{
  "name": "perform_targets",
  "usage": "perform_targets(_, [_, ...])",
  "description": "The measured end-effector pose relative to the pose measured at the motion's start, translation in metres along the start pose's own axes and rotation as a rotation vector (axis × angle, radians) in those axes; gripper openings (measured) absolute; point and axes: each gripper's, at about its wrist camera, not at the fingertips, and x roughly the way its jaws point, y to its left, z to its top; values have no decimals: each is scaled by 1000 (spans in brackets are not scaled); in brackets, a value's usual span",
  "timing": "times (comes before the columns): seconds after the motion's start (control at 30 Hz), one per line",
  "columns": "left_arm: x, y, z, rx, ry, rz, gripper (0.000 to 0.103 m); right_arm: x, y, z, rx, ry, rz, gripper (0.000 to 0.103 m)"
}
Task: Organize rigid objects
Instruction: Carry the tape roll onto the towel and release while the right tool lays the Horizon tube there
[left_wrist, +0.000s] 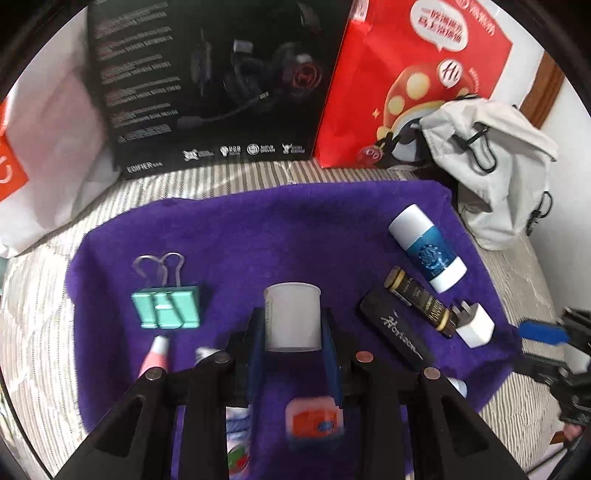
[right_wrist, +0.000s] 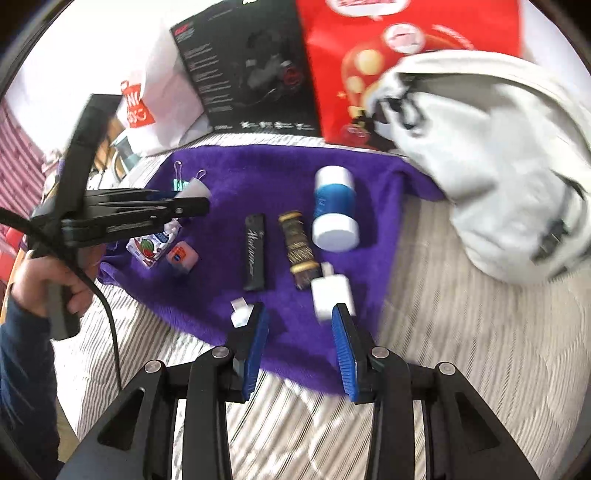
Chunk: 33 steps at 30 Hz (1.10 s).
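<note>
My left gripper (left_wrist: 293, 325) is shut on a small white cup (left_wrist: 292, 317), held above the purple towel (left_wrist: 258, 229); from the right wrist view the same cup (right_wrist: 195, 189) shows at its tip. On the towel lie a teal binder clip (left_wrist: 166, 305), a pink tube (left_wrist: 155, 356), an orange-and-blue block (left_wrist: 314, 419), a black case (left_wrist: 397, 332), a gold-and-black tube (left_wrist: 419, 301), a white charger plug (left_wrist: 474, 325) and a blue-and-white bottle (left_wrist: 428, 247). My right gripper (right_wrist: 300, 317) is open over the towel's near edge, just short of the charger plug (right_wrist: 332, 295).
A black headset box (left_wrist: 207, 81) and a red paper bag (left_wrist: 413, 74) stand behind the towel. A white drawstring bag (right_wrist: 491, 158) lies at the right. A white shopping bag (left_wrist: 44, 147) sits at the left. The striped bedding (right_wrist: 461, 350) surrounds the towel. A small white piece (right_wrist: 240, 314) lies beside the right gripper's left finger.
</note>
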Motion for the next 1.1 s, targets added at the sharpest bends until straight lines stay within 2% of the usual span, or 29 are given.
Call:
perform_targets(0.1, [12, -5, 2, 13, 19, 5, 27, -10, -7, -11, 9, 5, -6, 36])
perform_targets(0.17, [17, -10, 2, 36, 29, 35, 27, -15, -12, -20, 9, 14, -30, 36])
perform_targets(0.4, [20, -22, 2, 76, 38, 76, 27, -23, -23, -46, 41, 34, -51, 36])
perform_targets(0.53, [21, -31, 0, 110, 34, 113, 28, -22, -25, -51, 62, 36, -34, 36])
perform_targets(0.77, [21, -33, 0, 110, 32, 117, 30, -23, -23, -55, 58, 41, -34, 36])
perform_targets(0.97, [20, -36, -7, 89, 39, 122, 43, -29, -23, -61, 69, 39, -33, 36])
perform_targets(1.03, [20, -37, -11, 91, 41, 114, 51, -33, -23, -64, 72, 35, -36, 36])
perform_targets(1.1, [19, -39, -13, 96, 41, 117, 52, -38, -22, -66, 80, 23, -46, 36])
